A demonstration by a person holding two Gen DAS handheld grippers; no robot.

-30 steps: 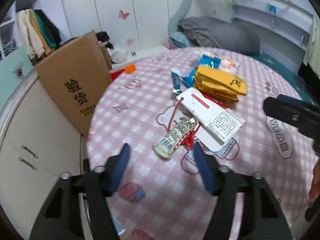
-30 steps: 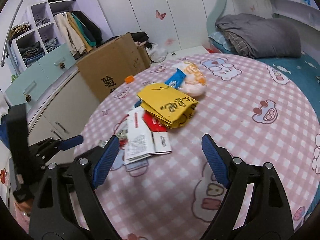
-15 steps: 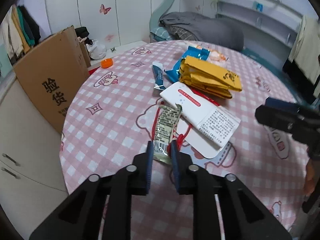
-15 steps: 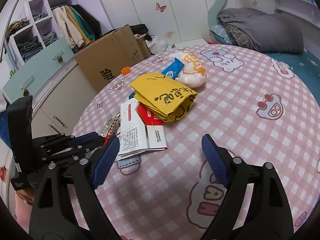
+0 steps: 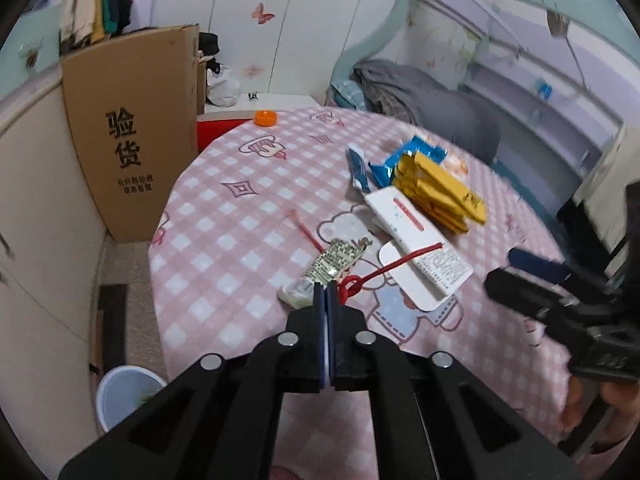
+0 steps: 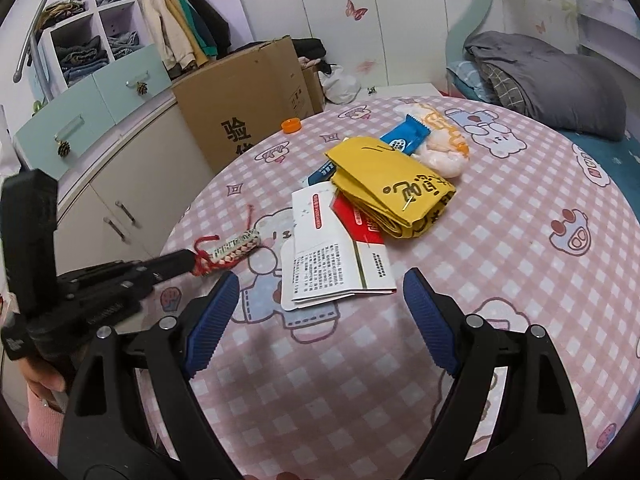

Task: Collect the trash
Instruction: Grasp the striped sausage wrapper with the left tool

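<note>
Left claw point(image 5: 326, 294) pinches a crinkled silvery wrapper point(image 5: 332, 261), red-stringed.

A round table point(image 6: 500, 240) wears a pink checked cartoon cloth. On it lie a yellow bag point(image 6: 394, 188), white leaflets point(image 6: 320, 256) and a blue wrapper point(image 6: 404, 140).

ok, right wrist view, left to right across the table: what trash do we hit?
Left hand-held gripper shut on the silver wrapper → white leaflet → yellow packet → pale snack bag. The blue wrapper and red card overlap the yellow packet, so they are left out.
</note>
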